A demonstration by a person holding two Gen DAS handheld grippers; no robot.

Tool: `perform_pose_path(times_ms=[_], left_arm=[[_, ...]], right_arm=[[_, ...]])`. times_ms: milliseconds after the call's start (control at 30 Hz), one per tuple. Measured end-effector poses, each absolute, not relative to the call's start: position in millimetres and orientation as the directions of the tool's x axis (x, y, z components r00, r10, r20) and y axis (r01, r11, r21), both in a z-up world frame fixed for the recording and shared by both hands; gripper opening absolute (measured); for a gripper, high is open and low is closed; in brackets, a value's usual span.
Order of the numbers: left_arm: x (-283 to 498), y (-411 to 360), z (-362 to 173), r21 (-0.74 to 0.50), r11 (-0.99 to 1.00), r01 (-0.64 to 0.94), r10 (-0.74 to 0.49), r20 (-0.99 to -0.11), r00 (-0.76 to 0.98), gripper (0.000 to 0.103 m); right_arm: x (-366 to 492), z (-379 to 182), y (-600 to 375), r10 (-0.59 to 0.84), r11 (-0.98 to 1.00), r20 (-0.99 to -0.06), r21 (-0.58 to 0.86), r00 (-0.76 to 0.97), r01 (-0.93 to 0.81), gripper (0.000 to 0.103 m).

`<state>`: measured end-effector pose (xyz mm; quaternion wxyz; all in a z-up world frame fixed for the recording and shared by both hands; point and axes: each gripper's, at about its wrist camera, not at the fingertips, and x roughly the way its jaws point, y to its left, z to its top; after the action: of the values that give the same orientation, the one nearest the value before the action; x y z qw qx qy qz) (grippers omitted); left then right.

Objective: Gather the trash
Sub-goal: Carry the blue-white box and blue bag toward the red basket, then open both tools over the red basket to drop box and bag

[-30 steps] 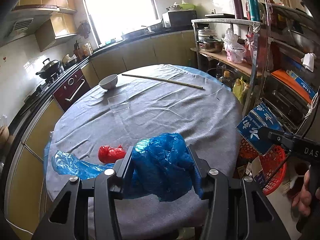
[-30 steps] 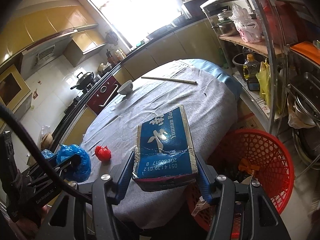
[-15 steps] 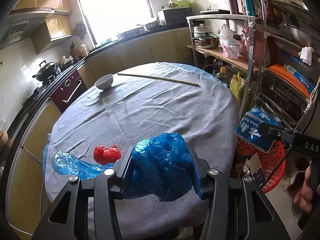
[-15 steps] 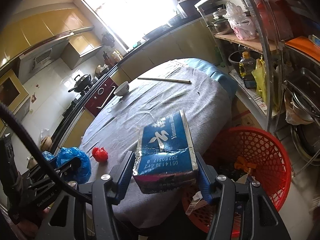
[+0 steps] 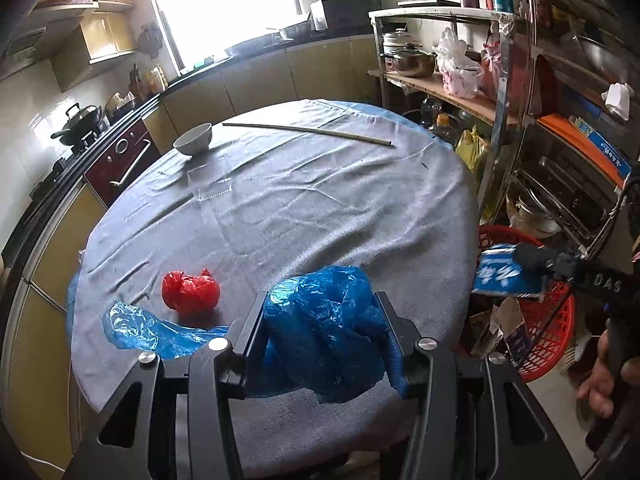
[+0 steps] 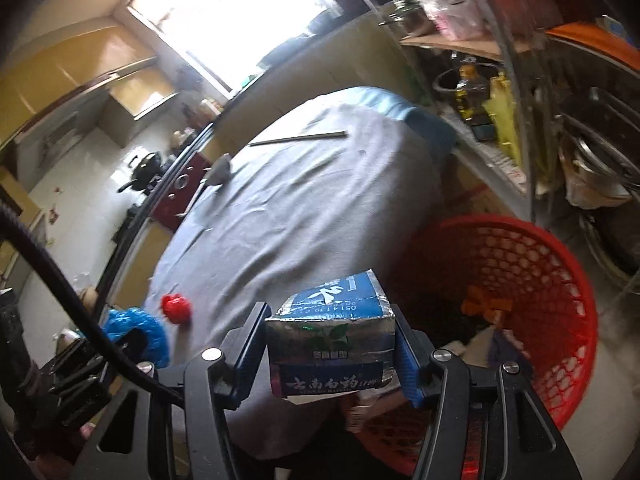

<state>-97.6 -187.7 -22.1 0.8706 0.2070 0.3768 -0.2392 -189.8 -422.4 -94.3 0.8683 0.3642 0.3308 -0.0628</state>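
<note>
Trash is carried in both claws at this moment. A crumpled blue plastic bag (image 5: pixel 324 328) is pinched between the pads of the left claw (image 5: pixel 320 338), which is held over the near edge of the round bench (image 5: pixel 320 200), covered in a grey cloth. The bag bulges out past the fingers and sags below them, as soft film does when it is squeezed only at its middle.

A blue and silver carton (image 6: pixel 332 346) is clamped by its two side faces in the right claw (image 6: pixel 331 350). It is held off the right edge of the bench, above the near rim of the red basket (image 6: pixel 576 320) that stands on the floor beside the metal shelving. Scraps of paper and an orange piece already lie inside the basket, so it is judged to be the bin for the task, and the carton appears to be brought over it for dropping. The carton is tipped with its far end higher, which would let it slide forward once the pads are spread.

Two pieces of trash are left on the cloth at the near left: a red plastic wad (image 5: pixel 190 290) and, just beside it, a flat blue bag (image 5: pixel 160 332). A white bowl (image 5: pixel 193 139), a long stick (image 5: pixel 308 131) and a clear tray (image 5: pixel 209 184) lie farther away, well apart from the trash.
</note>
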Motion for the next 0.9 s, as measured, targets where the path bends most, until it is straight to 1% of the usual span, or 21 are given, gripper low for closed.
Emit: perform_pose_path(times_ms=[167,267,467,667,800,900], left_arm=[[-105,-198,-23,0.177,0.778,0.603,-0.284,-0.756,0.589,0.052],[-110,-210,-26,0.18,0.755,0.631,-0.298,-0.763,0.573,0.052],[-120,-230,-27,0.197,0.708,0.678,-0.323,-0.764,0.559,0.052],[-126,-250,-32,0.184,0.666,0.722,-0.349,-0.779,0.521,0.052],[-133,-266,-36,0.157,0.616,0.772,-0.387,-0.793,0.47,0.052],[-139,-281,-37,0.103,0.551,0.828,-0.442,-0.806,0.394,0.052]], right_arm=[[-211,-88,-448,0.051,0.718,-0.609,0.573,0.792,0.395,0.061],[-219,-90,-459,0.04,0.695,-0.609,0.587,0.792,0.415,0.061],[-224,-105,-473,0.031,0.665,-0.652,0.579,0.758,0.472,0.061],[-233,-113,-488,0.031,0.632,-0.653,0.599,0.756,0.492,0.062],[-239,-112,-494,0.015,0.622,-0.649,0.602,0.761,0.501,0.062],[-243,-111,-500,0.0,0.613,-0.646,0.603,0.763,0.511,0.062]])
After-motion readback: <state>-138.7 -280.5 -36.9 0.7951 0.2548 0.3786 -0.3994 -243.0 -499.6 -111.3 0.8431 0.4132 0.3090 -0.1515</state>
